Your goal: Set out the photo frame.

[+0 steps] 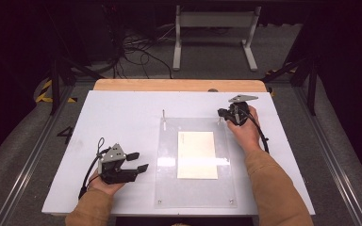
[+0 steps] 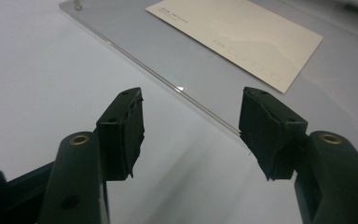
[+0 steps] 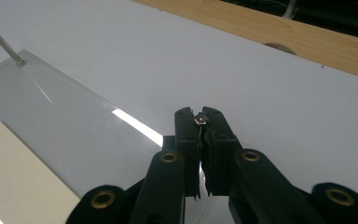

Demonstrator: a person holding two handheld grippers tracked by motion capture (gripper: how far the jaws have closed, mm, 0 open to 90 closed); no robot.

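Tongs at the right (image 1: 224,114) pinch the far-right pin (image 1: 219,120) of the clear plate (image 1: 195,188), likely to pull it; left tongs (image 1: 138,161) wait spread beside that plate. Left gripper view: card (image 2: 242,35) ahead. Right gripper view: pin head (image 3: 201,120) clamped between pressed jaws.

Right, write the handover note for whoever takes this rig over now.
Left claw: open, holding nothing, low over the white board just off the clear plate's near-left edge.
Right claw: shut on the thin metal pin at the plate's far-right corner.
Clear acrylic plate: flat on the board, cream card under or on it, can't tell which. Second pin upright at the far-left corner.
Done: right pin gripped.
Left: probably the far-left pin, then the plate.
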